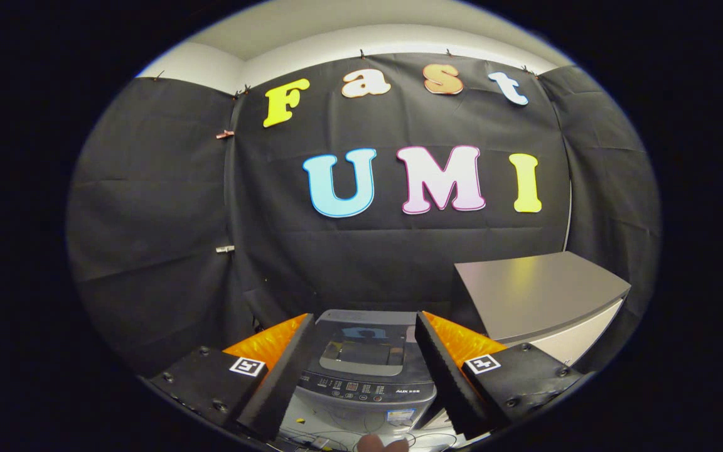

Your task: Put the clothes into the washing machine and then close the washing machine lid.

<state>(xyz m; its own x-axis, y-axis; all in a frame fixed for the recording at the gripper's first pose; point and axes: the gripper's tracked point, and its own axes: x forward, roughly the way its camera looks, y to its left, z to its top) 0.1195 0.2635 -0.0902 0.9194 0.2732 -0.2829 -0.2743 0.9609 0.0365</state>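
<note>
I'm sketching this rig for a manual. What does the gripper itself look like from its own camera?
The gripper has two long, flat, wedge-shaped fingers with finely ribbed inner faces. Each sits on a dark block with screw heads, carrying a small square black-and-white marker. The fingers frame the washing machine.

Grey top-loading washing machine with dark glossy lid and darker control strip. Grey flat-topped cabinet with paler front beside it. Black-and-white square markers on the open-fingered hand-held gripper. Black creased cloth wall behind.
</note>
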